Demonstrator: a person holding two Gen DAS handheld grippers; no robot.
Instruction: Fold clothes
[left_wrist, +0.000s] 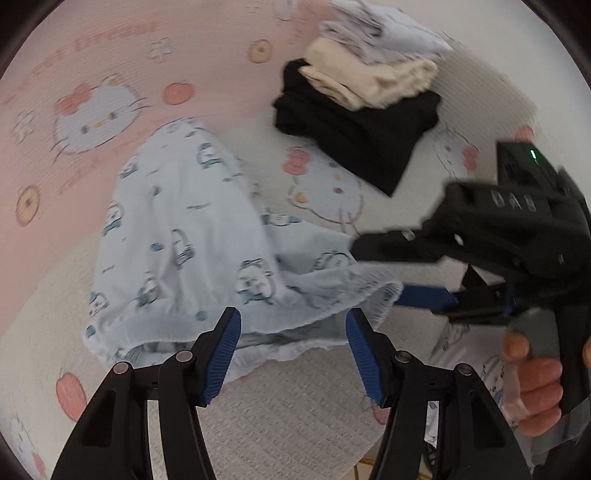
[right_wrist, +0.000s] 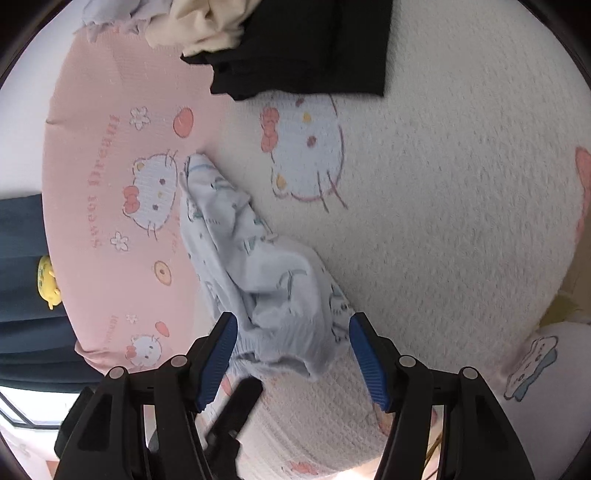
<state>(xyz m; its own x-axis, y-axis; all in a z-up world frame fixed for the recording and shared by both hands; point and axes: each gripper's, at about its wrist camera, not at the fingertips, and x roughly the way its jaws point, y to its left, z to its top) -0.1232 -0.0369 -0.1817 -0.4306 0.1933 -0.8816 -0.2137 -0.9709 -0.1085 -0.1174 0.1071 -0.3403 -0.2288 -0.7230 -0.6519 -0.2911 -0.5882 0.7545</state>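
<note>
A light blue garment (left_wrist: 184, 229) with a cartoon print lies rumpled on the bed cover, its elastic waistband toward me. My left gripper (left_wrist: 293, 325) hovers over that waistband with its blue pads (left_wrist: 225, 354) wide apart, open, gripping nothing. At the garment's right edge is my right gripper (left_wrist: 376, 273), a hand (left_wrist: 535, 380) on its handle. In the right wrist view the garment (right_wrist: 258, 266) runs away from me in a bunched strip. My right gripper (right_wrist: 293, 326) is open, the near end of the cloth lying loose between its fingers.
A pile of folded clothes sits at the far side: black (left_wrist: 354, 125), cream (left_wrist: 369, 81) and pale lilac (left_wrist: 369, 26). The bed cover (right_wrist: 461, 184) is white and pink with cat faces. A yellow toy (right_wrist: 46, 280) lies beyond the cover's left edge.
</note>
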